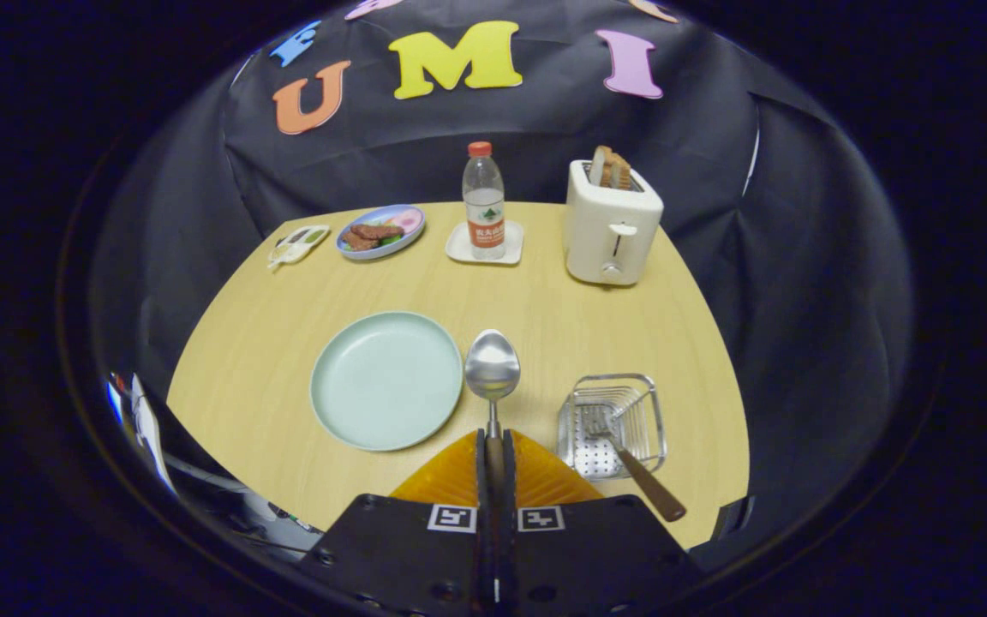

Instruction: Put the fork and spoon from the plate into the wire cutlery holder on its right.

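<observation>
Steel spoon (493,370) pinched by its handle in the claw (494,446), bowl pointing straight ahead

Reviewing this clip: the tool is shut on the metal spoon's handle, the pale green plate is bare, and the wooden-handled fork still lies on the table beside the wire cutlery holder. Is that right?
Not quite. The gripper view shows the wooden-handled fork already in the wire cutlery holder, tines down, handle leaning out over its rim. The rest holds: the tool is shut on the metal spoon and the pale green plate is bare.
</observation>
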Demonstrator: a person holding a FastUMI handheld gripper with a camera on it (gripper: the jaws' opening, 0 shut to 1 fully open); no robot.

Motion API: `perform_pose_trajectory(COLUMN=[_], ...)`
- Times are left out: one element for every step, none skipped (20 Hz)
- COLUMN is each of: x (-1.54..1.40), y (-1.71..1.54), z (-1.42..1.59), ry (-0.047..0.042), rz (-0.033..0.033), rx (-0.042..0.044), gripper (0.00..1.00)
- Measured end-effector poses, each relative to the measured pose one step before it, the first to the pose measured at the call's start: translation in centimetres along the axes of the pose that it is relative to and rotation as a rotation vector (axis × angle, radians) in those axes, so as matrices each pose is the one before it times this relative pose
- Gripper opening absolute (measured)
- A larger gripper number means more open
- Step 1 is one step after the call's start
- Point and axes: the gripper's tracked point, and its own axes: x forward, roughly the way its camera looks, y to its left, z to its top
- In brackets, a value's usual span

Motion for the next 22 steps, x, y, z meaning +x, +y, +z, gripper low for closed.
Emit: perform_pose_trajectory(x=[-0.275, -0.260, -0.240, -0.201, 0.003, -0.037, 0.062, 0.105, 0.078, -0.024, 0.056, -0.067, -0.166, -0.111, -0.123, -0.136, -0.021, 0.006, -0.024, 0.047, -0.028, -0.009], y=[-0.699, -0.761, -0.788, -0.590, -0.699, -0.901, -0.831, -0.865, -0.694, -0.669, -0.667, -0.432, -0.227, -0.036, 0.126, 0.206, 0.240, 0.216, 0.166, 0.061, 0.131, 0.193], z=[-0.019, -0.094, -0.307, -0.305, -0.301, -0.314, -0.250, -0.239, -0.192, -0.124, -0.046, 0.149, -0.079, 0.005, -0.085, -0.068, 0.072, -0.018, -0.145, 0.039, 0.124, 0.074], ry=[-0.00961, -0.00390, 0.00232, 0.00352, 0.00584, 0.00653, 0.00563, 0.00686, 0.00535, 0.00041, -0.00013, -0.00543, -0.00078, 0.00257, 0.00428, 0.00751, 0.00588, 0.01135, 0.01343, 0.00597, 0.00827, 0.00518], rz=[-0.00440, -0.00709, -0.00607, -0.00095, -0.00317, -0.00939, -0.01024, -0.01370, -0.01019, -0.00750, -0.01059, -0.00681, -0.00564, -0.00056, 0.00502, 0.00672, 0.00749, 0.00300, -0.00025, -0.00221, 0.00029, 0.00530], rx=[0.00916, 0.00573, 0.00580, 0.00913, 0.00906, 0.01285, 0.01527, 0.01601, 0.01272, 0.00661, 0.00087, -0.00195, -0.00404, -0.00491, -0.00633, -0.00684, -0.00206, -0.00077, -0.00090, -0.00156, 0.00189, 0.00494], gripper=[0.03, 0.03, 0.03, 0.03, 0.03, 0.03, 0.03, 0.03, 0.03, 0.03, 0.03, 0.03, 0.03, 0.03, 0.03, 0.03, 0.03, 0.03, 0.03, 0.03, 0.05, 0.05])
